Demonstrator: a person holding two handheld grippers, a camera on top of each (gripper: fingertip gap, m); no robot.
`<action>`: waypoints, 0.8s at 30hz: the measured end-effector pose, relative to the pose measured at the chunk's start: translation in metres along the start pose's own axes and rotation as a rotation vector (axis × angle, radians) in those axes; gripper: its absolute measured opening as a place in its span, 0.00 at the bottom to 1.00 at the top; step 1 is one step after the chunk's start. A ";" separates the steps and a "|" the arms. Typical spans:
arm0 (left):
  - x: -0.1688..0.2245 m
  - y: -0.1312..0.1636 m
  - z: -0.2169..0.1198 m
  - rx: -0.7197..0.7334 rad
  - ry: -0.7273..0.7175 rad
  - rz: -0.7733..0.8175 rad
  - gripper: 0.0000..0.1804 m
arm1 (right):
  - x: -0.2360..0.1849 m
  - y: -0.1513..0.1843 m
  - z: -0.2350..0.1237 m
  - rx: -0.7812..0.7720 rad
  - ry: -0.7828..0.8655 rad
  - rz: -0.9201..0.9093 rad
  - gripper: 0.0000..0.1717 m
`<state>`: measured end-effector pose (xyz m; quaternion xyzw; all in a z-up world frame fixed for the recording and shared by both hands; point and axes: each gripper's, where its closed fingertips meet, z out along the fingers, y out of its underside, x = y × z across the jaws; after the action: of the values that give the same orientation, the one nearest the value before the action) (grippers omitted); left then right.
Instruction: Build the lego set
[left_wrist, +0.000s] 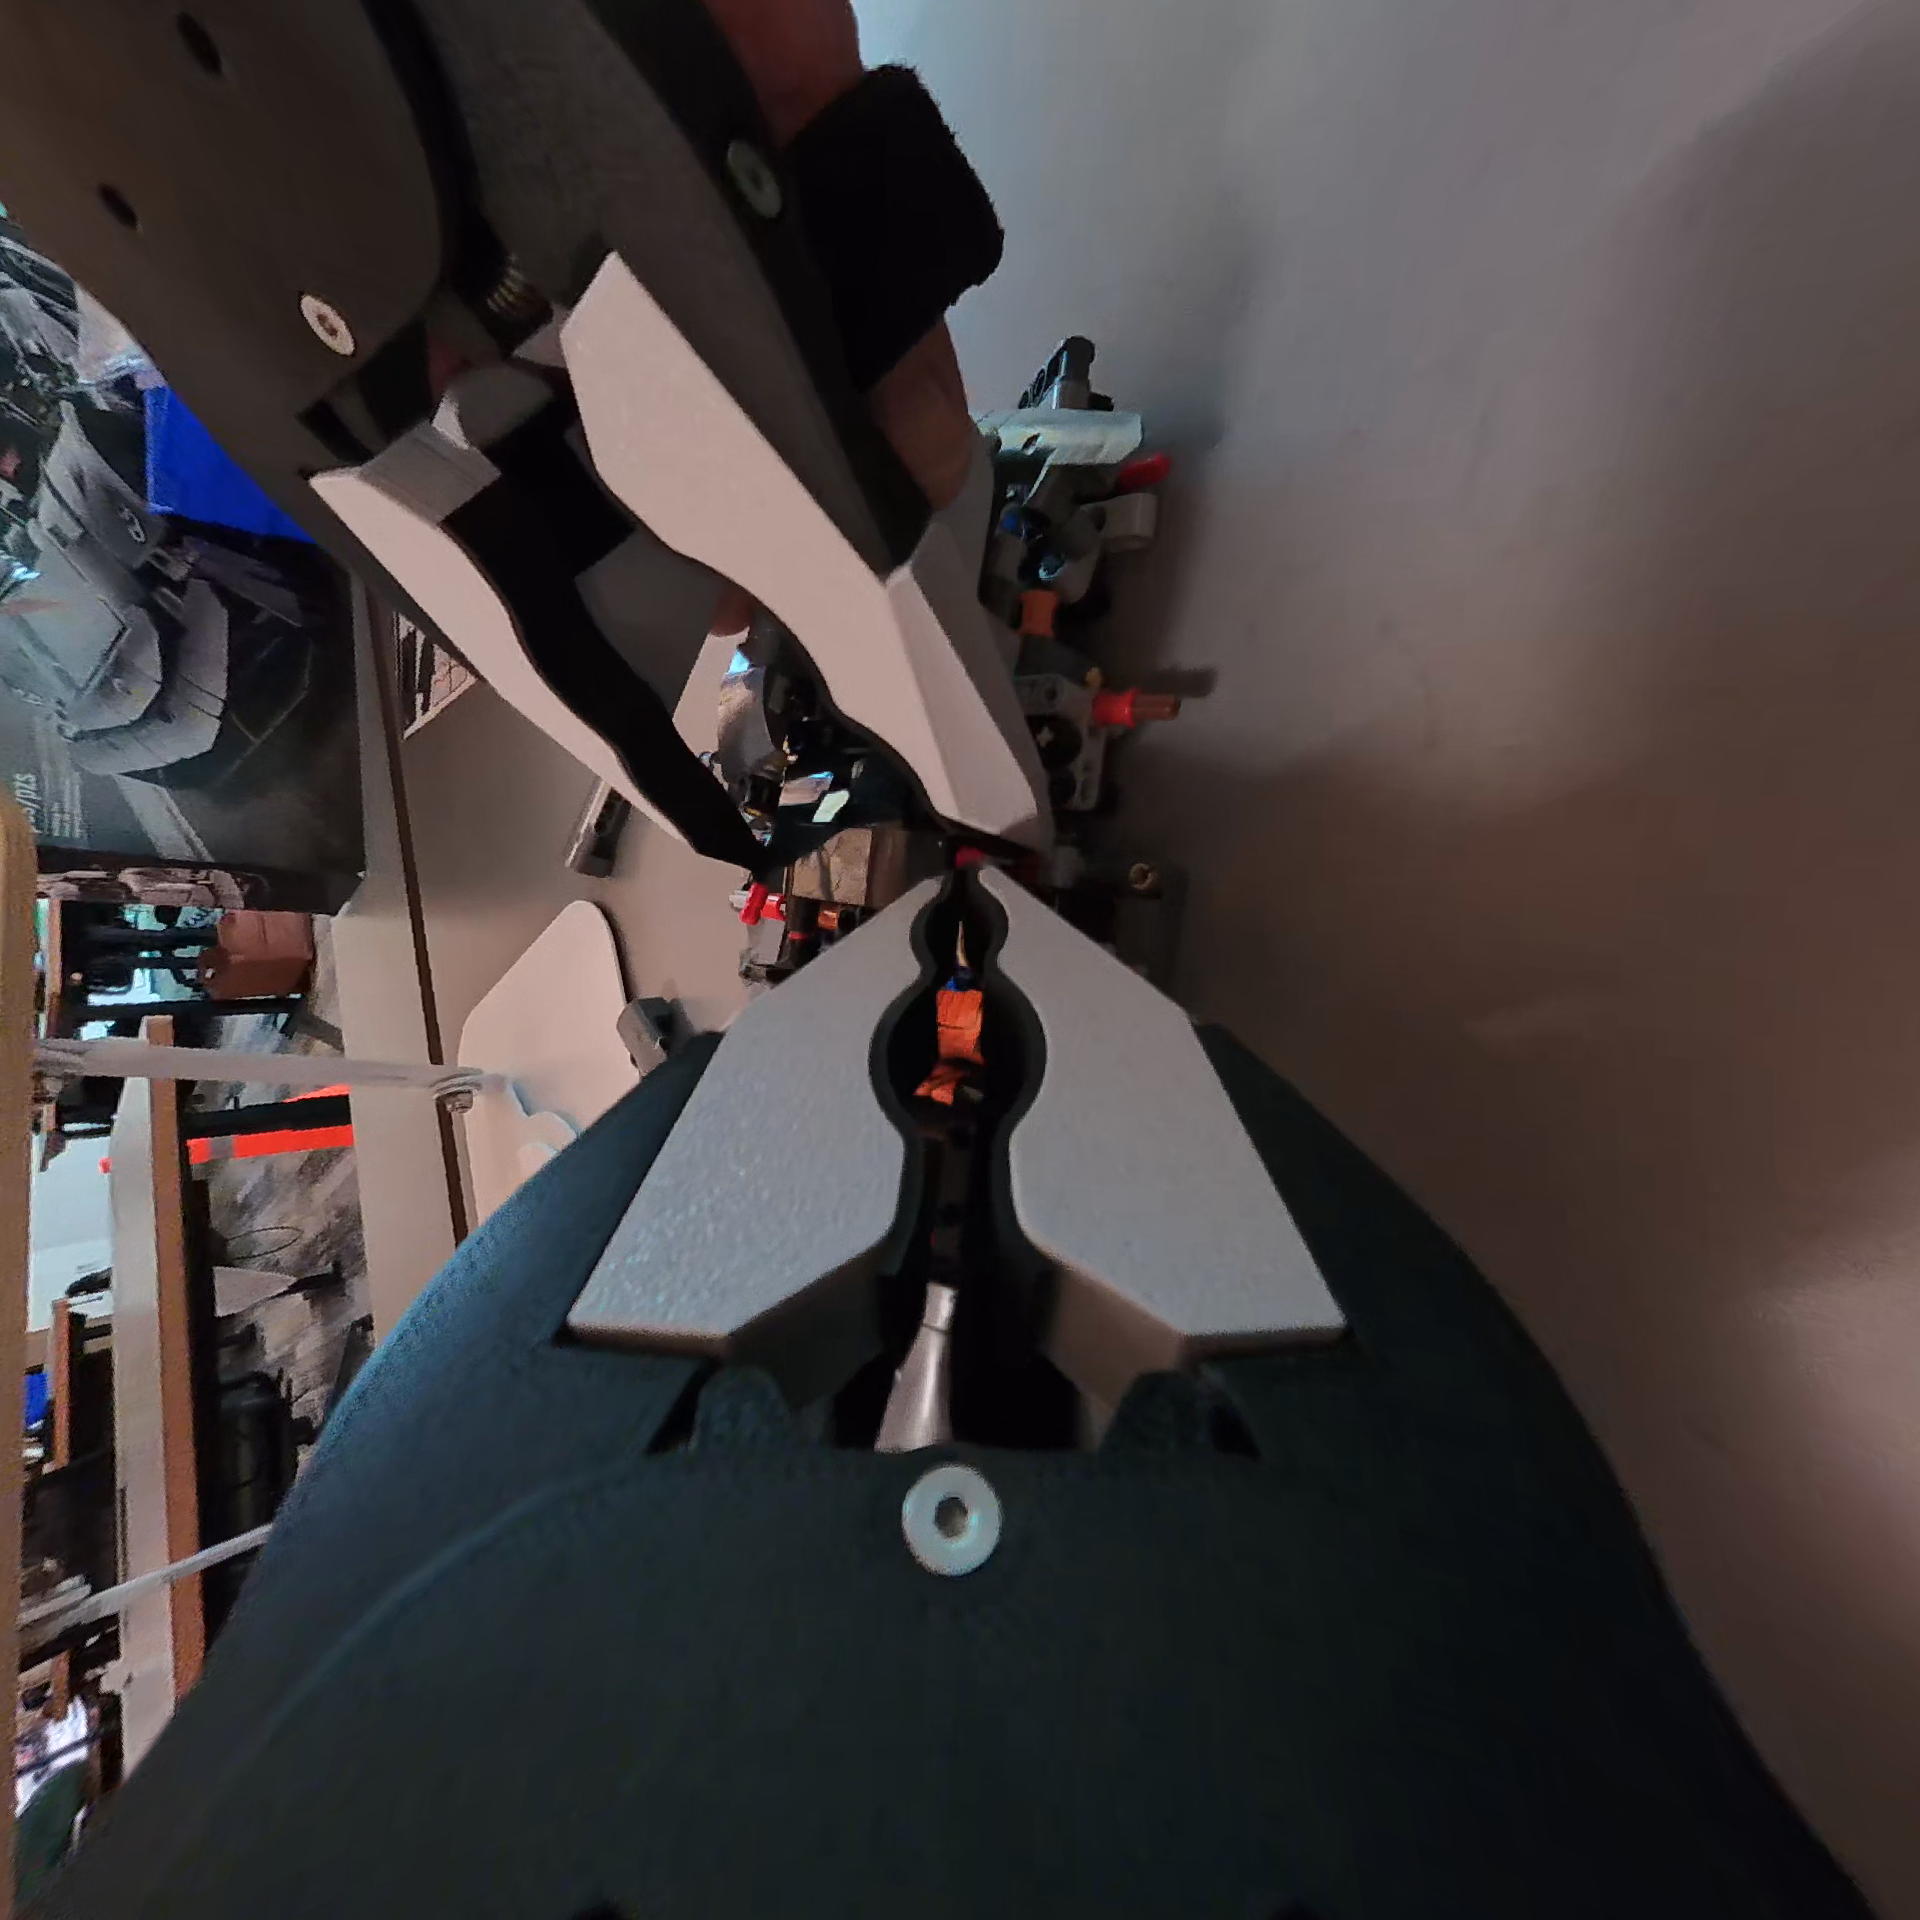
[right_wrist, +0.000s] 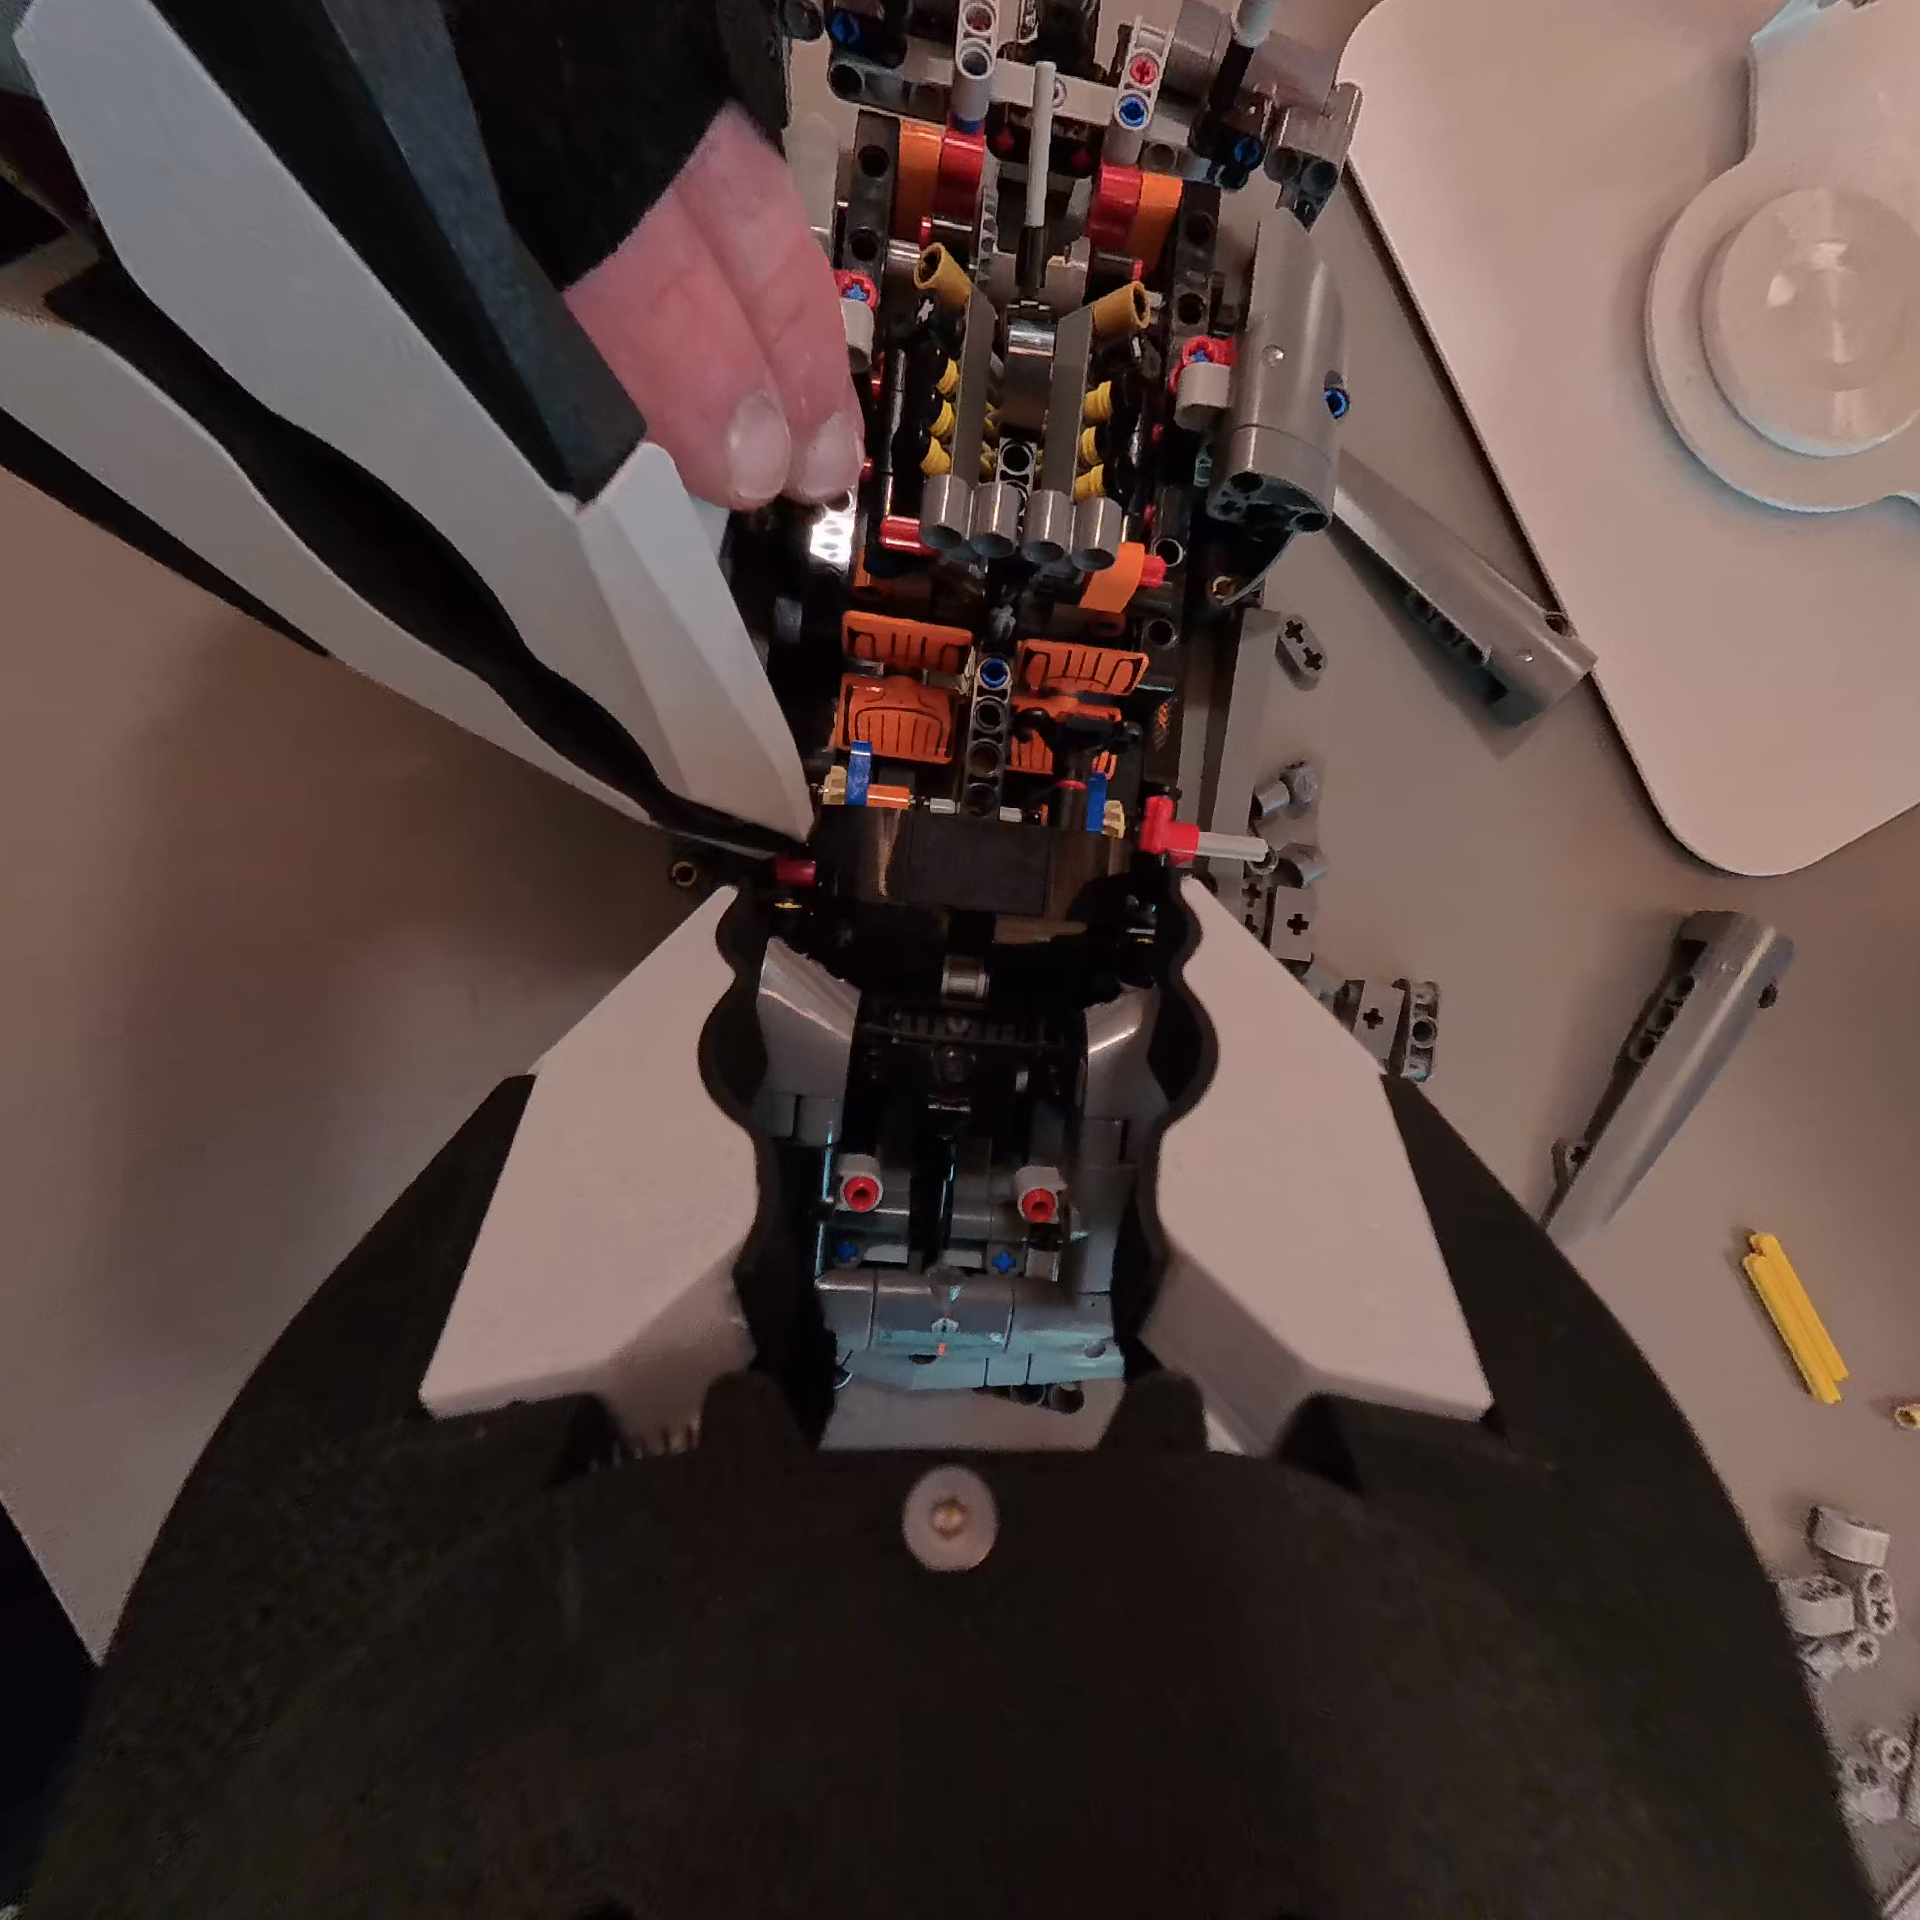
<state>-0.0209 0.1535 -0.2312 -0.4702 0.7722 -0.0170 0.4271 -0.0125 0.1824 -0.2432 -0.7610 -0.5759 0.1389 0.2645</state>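
Straddled brick-built car model (right_wrist: 997, 727), right gripper (right_wrist: 961, 904) spread wide (pad contact unclear); left gripper (left_wrist: 964, 881) pinched shut at red pin (right_wrist: 795, 868). Likely rigid but snap-apart; best gripped by its sides.

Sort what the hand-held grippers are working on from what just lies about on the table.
In use:
- brick-built car model
- red pin on its side, at the tips of the shut left hand-held gripper
- right hand-held gripper, straddling the model's end

Lying about:
- yellow axle
- loose grey connectors
- grey curved panel
- white board
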 end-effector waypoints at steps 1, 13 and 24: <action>0.001 0.000 -0.003 0.003 0.014 0.006 0.00 | 0.000 0.000 0.000 0.002 0.000 0.001 0.43; 0.009 0.004 -0.007 -0.005 0.052 0.025 0.00 | 0.003 0.003 0.000 0.011 -0.009 -0.006 0.43; 0.006 0.002 -0.006 -0.017 -0.033 0.049 0.00 | 0.004 0.003 0.001 0.002 0.001 -0.020 0.43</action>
<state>-0.0275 0.1485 -0.2321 -0.4551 0.7765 0.0077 0.4358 -0.0093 0.1854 -0.2457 -0.7551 -0.5831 0.1365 0.2670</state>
